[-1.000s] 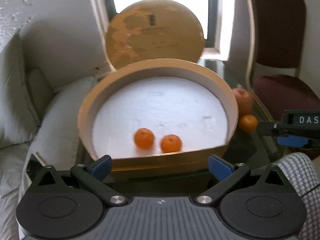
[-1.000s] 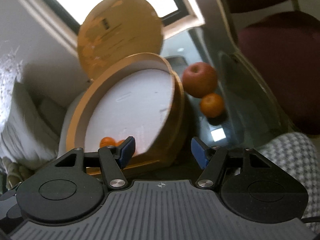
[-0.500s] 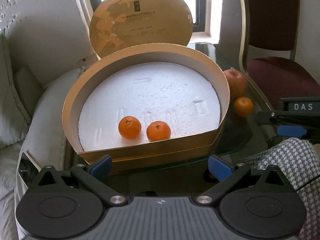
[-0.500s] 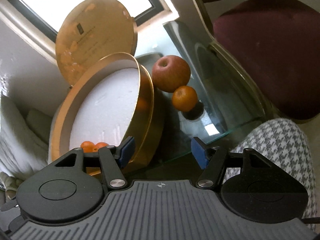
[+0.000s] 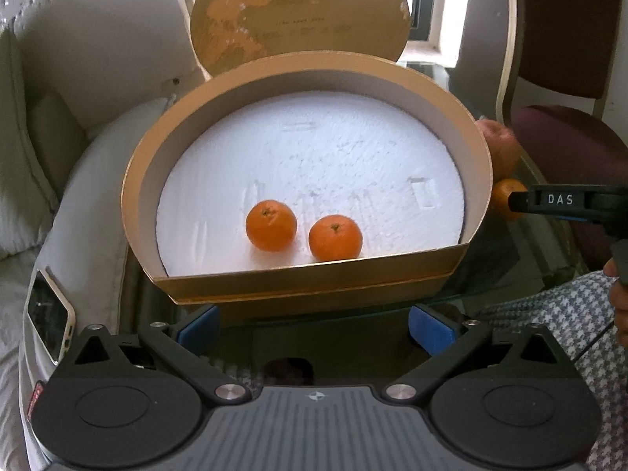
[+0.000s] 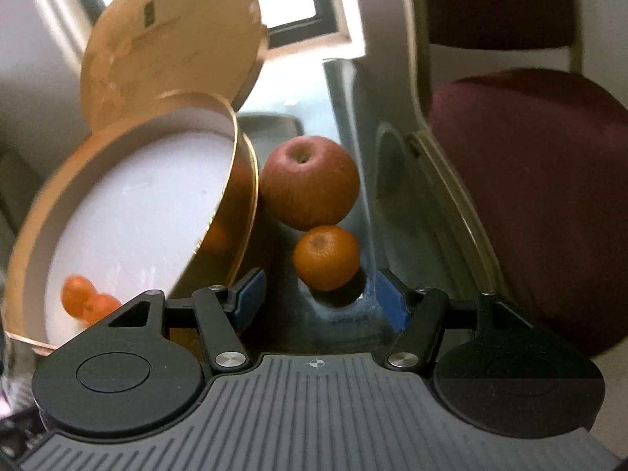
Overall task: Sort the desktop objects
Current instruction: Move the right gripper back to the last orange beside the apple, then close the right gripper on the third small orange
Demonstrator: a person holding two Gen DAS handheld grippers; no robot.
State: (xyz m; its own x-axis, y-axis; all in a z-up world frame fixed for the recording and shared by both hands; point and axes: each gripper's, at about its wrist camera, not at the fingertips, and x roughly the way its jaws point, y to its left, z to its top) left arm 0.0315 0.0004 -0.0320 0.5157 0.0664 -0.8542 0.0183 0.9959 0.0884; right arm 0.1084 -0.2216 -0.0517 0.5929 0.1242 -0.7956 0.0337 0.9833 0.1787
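A round gold box (image 5: pixel 314 276) with a white foam floor holds two tangerines (image 5: pixel 271 225) (image 5: pixel 334 236). Its lid (image 5: pixel 298 15) leans upright behind it. My left gripper (image 5: pixel 314 327) stands open just short of the box's flat front wall, with nothing between its fingers. To the right of the box a third tangerine (image 6: pixel 325 257) lies on the glass table (image 6: pixel 345 117) in front of a red apple (image 6: pixel 310 182). My right gripper (image 6: pixel 318 300) is open, and the tangerine sits just ahead of the gap between its blue pads, untouched. The left wrist view shows the right gripper (image 5: pixel 569 200) beside that tangerine (image 5: pixel 504 196).
A dark red chair (image 6: pixel 530 180) stands at the table's right edge. A phone (image 5: pixel 49 320) lies on pale cushions at the left. Checked fabric (image 5: pixel 549 322) lies at the near right. The box wall (image 6: pixel 235 204) stands close on the left of the right gripper.
Both grippers have come lower. The right one has swung and rolled toward the loose tangerine and apple, which now sit centred and close before its jaws. Neither gripper's opening has changed.
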